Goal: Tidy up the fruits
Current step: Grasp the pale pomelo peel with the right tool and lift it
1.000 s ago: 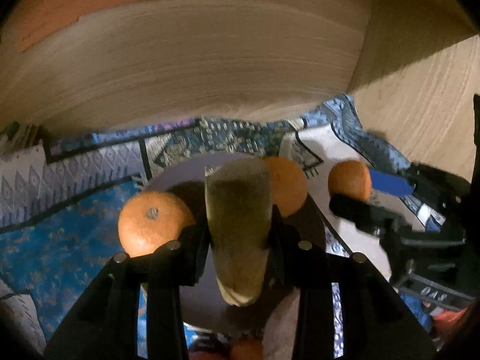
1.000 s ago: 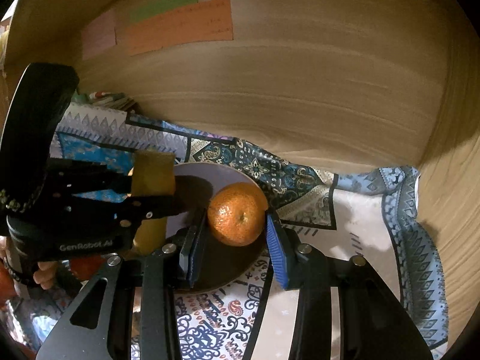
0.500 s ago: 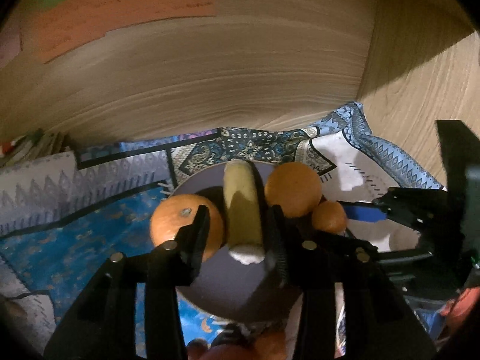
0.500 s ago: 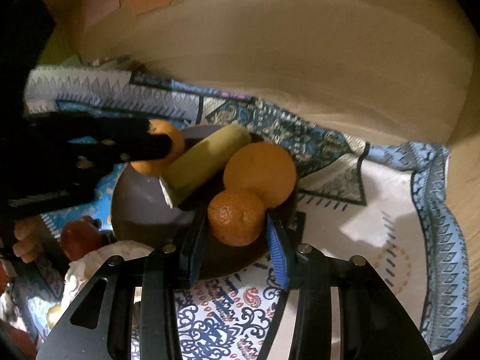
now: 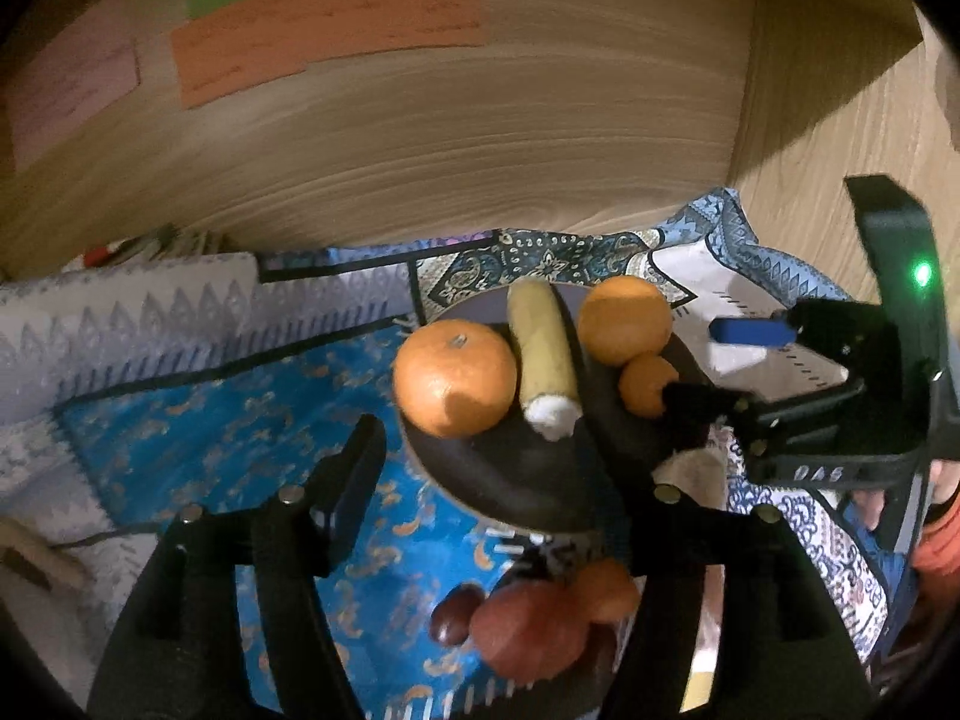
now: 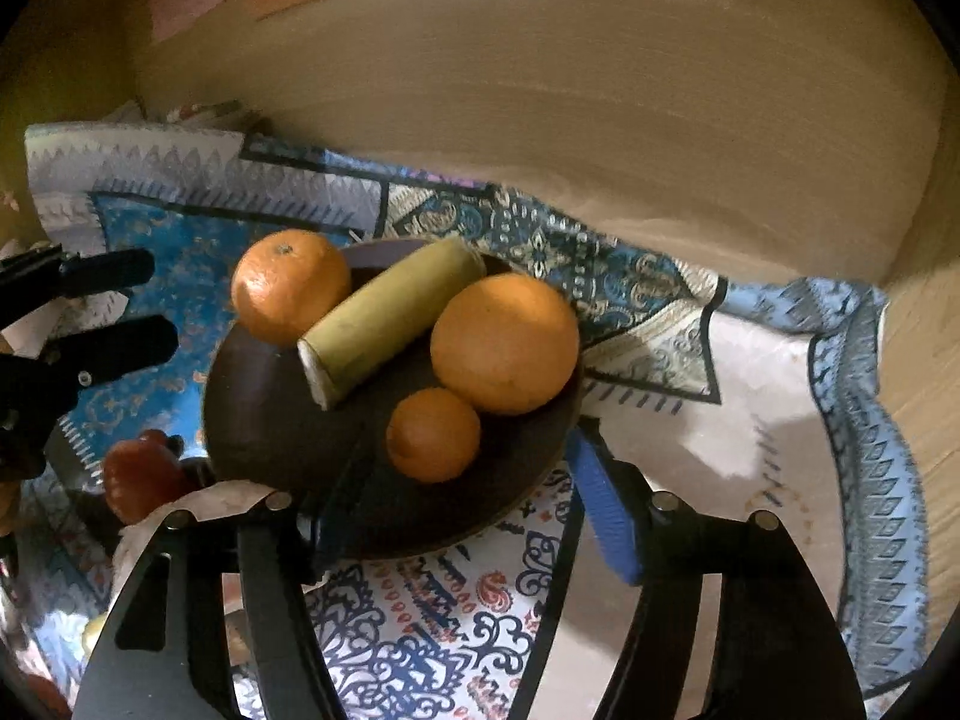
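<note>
A dark round plate (image 6: 258,420) sits on a patterned cloth (image 6: 750,372) spread over the wooden table (image 6: 600,120). It holds four things. In the right wrist view, a large orange (image 6: 504,343) lies at about 2 o'clock on the plate, and a small mandarin (image 6: 433,434) touches it at about 5 o'clock. A pale yellow-green cut stalk, perhaps sugarcane (image 6: 384,318), runs diagonally across the middle with its cut end toward the camera. A second orange (image 6: 290,284) with its stem dimple up sits at 10 o'clock on the rim, touching the stalk.

Just off the plate at 8 o'clock, a red fruit (image 5: 528,630) and a dark plum-like one (image 5: 453,615) lie close together, with another small orange fruit (image 5: 609,591) beside them.

The right tool (image 6: 468,510) hovers near the plate's 6 o'clock edge, its jaws spread wide and released, with the mandarin just ahead of them. The left tool (image 5: 492,468) hangs at the plate's left side, jaws also wide apart and holding nothing. Coloured paper notes (image 5: 324,24) are stuck on the wooden back panel.
</note>
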Demonstrator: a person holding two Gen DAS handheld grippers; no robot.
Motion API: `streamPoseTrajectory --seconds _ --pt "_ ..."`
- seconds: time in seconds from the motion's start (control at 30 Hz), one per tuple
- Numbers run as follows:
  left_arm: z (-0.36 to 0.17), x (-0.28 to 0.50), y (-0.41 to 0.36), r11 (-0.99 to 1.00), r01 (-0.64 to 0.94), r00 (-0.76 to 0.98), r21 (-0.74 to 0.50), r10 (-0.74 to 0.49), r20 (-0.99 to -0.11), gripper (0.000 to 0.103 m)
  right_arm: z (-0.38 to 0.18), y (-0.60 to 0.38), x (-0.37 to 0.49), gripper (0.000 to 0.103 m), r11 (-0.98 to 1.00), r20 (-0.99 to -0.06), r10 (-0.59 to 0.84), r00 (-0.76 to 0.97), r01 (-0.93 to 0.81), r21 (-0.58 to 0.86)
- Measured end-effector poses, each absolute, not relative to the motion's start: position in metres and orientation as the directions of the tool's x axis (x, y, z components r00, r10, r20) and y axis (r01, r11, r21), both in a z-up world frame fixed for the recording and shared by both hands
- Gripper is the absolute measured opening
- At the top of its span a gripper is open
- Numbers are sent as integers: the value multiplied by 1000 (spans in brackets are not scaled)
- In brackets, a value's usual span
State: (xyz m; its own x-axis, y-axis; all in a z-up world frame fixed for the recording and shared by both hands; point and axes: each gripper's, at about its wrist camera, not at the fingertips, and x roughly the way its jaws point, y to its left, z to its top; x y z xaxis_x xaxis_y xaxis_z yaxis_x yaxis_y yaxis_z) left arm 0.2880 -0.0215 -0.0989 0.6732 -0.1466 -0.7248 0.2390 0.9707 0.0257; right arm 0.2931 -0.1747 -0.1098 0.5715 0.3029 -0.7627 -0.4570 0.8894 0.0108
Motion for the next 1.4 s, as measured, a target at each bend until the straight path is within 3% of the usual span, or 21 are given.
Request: streamPoseTrajectory --seconds 0.33,0.53,1.1,1.23,1.3,1.4 --pt "-95 244 -8 974 225 698 32 -138 -703 76 -79 -165 246 67 876 -712 343 613 -481 7" --pt "-105 217 1 974 222 696 39 -130 -706 77 -79 -146 215 82 859 -699 385 603 -511 32" --pt "-135 170 33 984 176 682 30 -100 -724 79 -124 -114 213 82 898 -785 311 536 -436 58" --pt "-136 170 36 985 171 682 11 -111 -723 79 -125 -117 214 68 900 -791 299 534 -433 48" --pt "-136 170 35 985 174 683 10 -114 -722 79 -126 -119 214 53 883 -800 341 493 -459 93" --pt "-135 171 30 984 180 687 10 -118 -717 79 -123 -117 211 43 876 -799 339 497 -477 75"
